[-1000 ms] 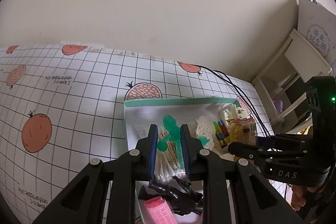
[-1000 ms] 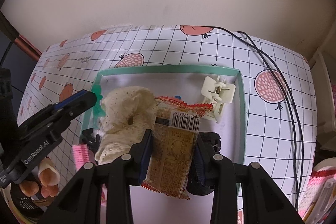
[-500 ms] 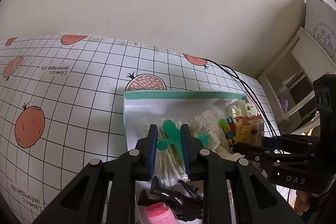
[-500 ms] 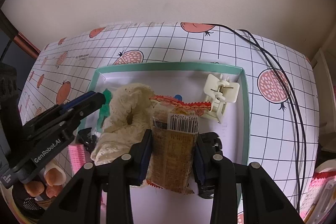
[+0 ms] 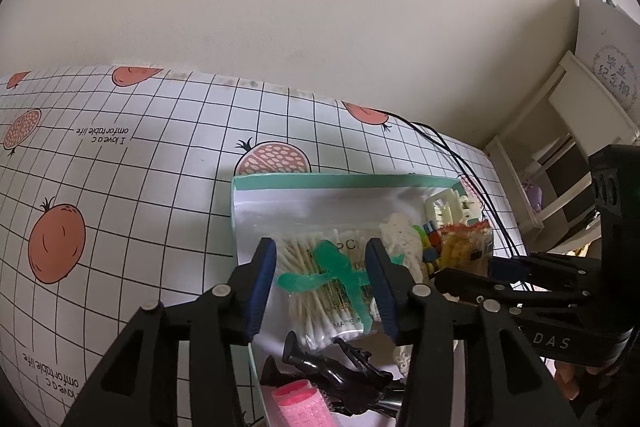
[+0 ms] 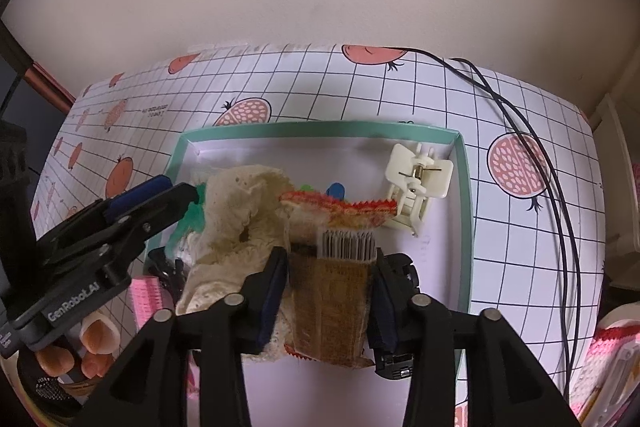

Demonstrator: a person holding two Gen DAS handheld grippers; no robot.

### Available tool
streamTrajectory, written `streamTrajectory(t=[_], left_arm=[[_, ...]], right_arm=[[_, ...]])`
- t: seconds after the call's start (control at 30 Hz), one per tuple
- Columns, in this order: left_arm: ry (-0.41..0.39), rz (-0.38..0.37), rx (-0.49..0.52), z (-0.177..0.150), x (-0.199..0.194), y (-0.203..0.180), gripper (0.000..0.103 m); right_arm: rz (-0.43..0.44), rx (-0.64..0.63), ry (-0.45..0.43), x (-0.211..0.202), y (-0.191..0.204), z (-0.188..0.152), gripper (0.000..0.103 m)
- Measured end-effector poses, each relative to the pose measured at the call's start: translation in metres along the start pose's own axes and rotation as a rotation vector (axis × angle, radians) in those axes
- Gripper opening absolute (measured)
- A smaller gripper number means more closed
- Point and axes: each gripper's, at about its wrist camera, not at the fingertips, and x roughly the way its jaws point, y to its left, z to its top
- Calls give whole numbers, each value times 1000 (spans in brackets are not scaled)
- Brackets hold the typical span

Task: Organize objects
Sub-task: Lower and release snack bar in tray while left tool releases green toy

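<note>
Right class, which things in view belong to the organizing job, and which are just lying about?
Job:
- tray
- snack packet in right tongs
- cotton swabs
- left tongs, open
- lace cloth
- white clip

Lying about:
- black cables
- shelf

Looks like a home, prob a bedroom or living corner. Table w/ a pomegranate-print grid tablecloth [image 5: 120, 163] runs across mid frame, plain wall [image 5: 280, 7] above it. White shelf unit [image 5: 560, 147] at right edge. Teal-rimmed tray [image 6: 464, 187] holds toiletries, cotton swabs [image 5: 312, 291], hair clip [image 6: 416, 183].
</note>
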Motion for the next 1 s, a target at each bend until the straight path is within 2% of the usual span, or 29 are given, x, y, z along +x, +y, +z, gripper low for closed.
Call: streamTrajectory(t=[0.5,0.53,0.57,0.6,0.63,0.7,0.8,0.87,1.0], left_arm=[[-32,1,-4,2,-21,1,50],[-37,2,-6,2,-23,1,50],[-40,2,-9,2,-25,1,53],[-43,3,-11,2,-27,1,55],[-46,7,-14,1,-29,1,59],[-53,20,-16,1,-33,1,61],[-56,43,-25,0,-37,2,62],[-59,57,-33,-2,-40,4,74],[-65,99,-30,-3,-45,8,79]], right_arm=[[1,18,-33,-16,-5,-2,52],[2,20,-34,-17,-5,-2,54],[1,23,-37,-17,-6,-3,62],[3,26,-40,-18,-6,-4,65],[5,26,-42,-19,-6,-4,66],[8,26,-49,-22,-6,-6,68],[5,23,-65,-27,-2,-8,78],[2,17,-71,-29,-1,-9,86],[-6,11,-76,-31,1,-11,95]])
